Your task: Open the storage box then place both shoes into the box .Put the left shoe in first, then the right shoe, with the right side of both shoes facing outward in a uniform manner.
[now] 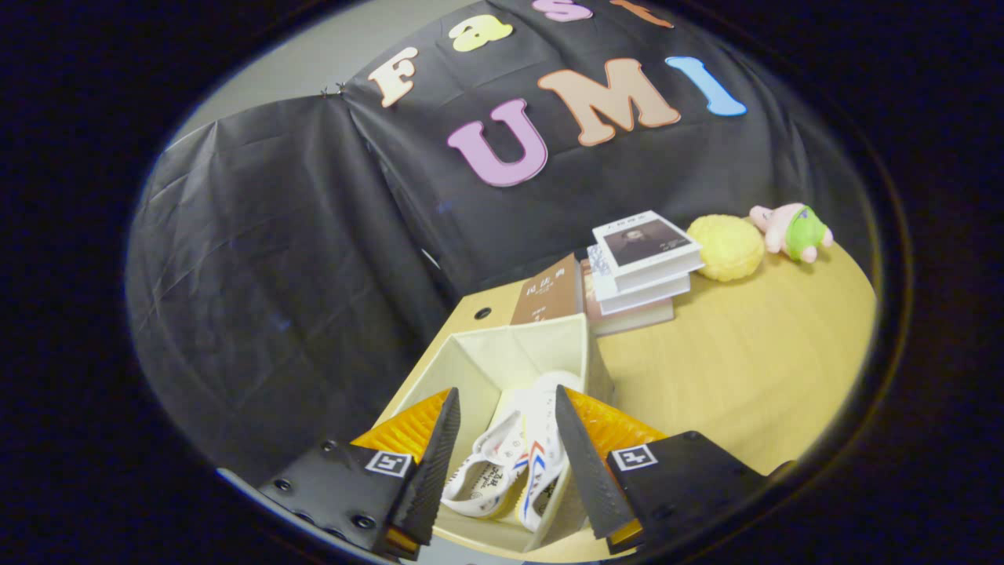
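1. Claw hangs released above the box, its fingers spread wide apart and touching nothing; each finger base carries a small square black-and-white marker.
2. Between the fingers, down inside the box, lie two white shoes side by side, touching: the left shoe with its opening showing printed writing on the insole, too small to read, and the right shoe with red and blue stripes on its side.
3. Box is open, cream fabric, standing at the near corner of the pale wood worktop.
4. Just beyond the box a brown book leans upright against its far wall; its cover bears light characters I cannot read.
5. Beside the brown book sits a stack of books, the top one white with a dark portrait cover; the writing on it is too small to read.
6. Next to the stack rests a yellow ball, touching or nearly touching it.
7. Farther along the worktop's edge lies a pink and green plush toy, near the ball but apart from it.
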`<state>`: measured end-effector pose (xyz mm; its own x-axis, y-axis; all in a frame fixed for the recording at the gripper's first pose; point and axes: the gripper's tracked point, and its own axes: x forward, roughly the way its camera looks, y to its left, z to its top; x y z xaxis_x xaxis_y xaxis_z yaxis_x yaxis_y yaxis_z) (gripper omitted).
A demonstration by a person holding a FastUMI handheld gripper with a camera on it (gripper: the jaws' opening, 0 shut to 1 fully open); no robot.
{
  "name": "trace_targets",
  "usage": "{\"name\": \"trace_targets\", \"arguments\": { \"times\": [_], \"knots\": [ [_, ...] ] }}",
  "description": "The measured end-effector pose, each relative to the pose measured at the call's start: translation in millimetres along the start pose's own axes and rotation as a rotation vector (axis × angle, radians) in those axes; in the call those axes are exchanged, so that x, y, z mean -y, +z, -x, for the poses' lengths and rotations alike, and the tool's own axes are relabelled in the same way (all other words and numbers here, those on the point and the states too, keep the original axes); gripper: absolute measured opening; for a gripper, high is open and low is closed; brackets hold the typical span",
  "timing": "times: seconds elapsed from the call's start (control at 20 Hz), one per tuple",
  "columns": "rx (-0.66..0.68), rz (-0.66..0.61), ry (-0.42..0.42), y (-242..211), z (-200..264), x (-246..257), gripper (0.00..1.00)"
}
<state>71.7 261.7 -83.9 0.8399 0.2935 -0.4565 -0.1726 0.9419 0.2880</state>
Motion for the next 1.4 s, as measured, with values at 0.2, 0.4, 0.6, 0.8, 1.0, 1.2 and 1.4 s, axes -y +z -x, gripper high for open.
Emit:
{"name": "trace_targets", "arguments": {
  "times": [0.2, 0.4, 0.6, 0.8, 1.0, 1.2, 1.4],
  "knots": [
    [0.071, 0.047, -0.031, 11, 23, 33, 0.94],
    [0.129, 0.090, -0.067, 12, 39, 64, 1.00],
    [0.253, 0.197, -0.122, 23, 57, 92, 1.00],
    [0.413, 0.257, -0.196, 37, 74, 123, 1.00],
    [0.486, 0.363, -0.332, 48, 94, 160, 1.00],
    [0.480, 0.384, -0.375, 46, 103, 175, 1.00],
    [0.464, 0.379, -0.374, 48, 106, 183, 1.00]
  ]
}}
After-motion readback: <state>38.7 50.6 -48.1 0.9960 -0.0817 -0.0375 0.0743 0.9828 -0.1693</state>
